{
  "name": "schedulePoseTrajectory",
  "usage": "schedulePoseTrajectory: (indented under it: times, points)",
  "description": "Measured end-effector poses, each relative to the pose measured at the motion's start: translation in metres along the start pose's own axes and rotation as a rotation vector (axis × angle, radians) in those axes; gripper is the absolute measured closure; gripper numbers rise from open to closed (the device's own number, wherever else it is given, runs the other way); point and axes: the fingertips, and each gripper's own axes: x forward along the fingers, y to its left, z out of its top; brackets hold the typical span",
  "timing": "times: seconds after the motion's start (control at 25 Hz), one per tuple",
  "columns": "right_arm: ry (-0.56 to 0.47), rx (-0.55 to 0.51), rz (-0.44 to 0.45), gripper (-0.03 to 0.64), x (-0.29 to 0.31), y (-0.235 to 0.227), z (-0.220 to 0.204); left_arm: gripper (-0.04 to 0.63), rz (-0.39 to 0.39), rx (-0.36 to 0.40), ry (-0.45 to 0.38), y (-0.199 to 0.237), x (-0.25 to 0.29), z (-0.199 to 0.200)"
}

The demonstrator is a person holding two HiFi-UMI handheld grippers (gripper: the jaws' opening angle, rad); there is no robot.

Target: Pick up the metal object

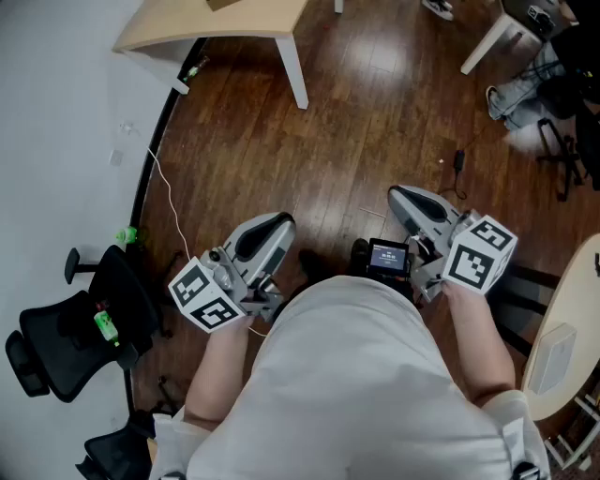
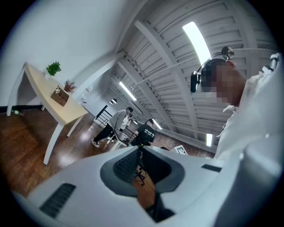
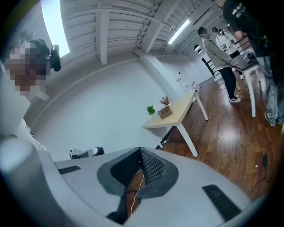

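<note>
Left gripper (image 2: pixel 141 150) fingers: the ribbed pads met at their tips; only floor showed through the slot behind them, and nothing was gripped.
Right gripper (image 3: pixel 139 151) fingers: likewise closed tip to tip and empty; a thin white cable (image 1: pixel 170 204) on the floor showed through the slot.
Gripper pose: both were held close to the person's torso at lower centre of the head view, jaws pointing toward the top of the frame.
Between the grippers: a small dark device with a lit screen (image 1: pixel 387 255), its nature uncertain.
Surroundings: dark wooden floor (image 1: pixel 375 112); a light wooden table (image 1: pixel 225 21) at upper left; a black office chair (image 1: pixel 80 333) at lower left.
Metal object: not visible in any view; its place could not be told.
Task progress: judged not begun. Finding the object, approaching it, opening a gripper, closing on it and lifting all remained.
Head view only: both grippers together, the screen device, the chair.
Left gripper view only: standing people (image 2: pixel 119 126) at mid-frame, beyond the table.
Right gripper view only: a small potted plant (image 3: pixel 151 109) on the tabletop.
</note>
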Motion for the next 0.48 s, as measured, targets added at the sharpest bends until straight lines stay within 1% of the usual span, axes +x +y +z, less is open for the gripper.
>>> schedulePoseTrajectory:
  times: [0.2, 0.48]
  points:
    - [0.023, -0.015, -0.049, 0.615, -0.009, 0.008, -0.006, 0.575, 0.02, -0.034, 0.005, -0.01, -0.011, -0.002]
    - [0.033, -0.041, -0.071, 0.615, -0.008, 0.009, -0.006, 0.575, 0.019, -0.024, -0.015, -0.009, -0.015, 0.003]
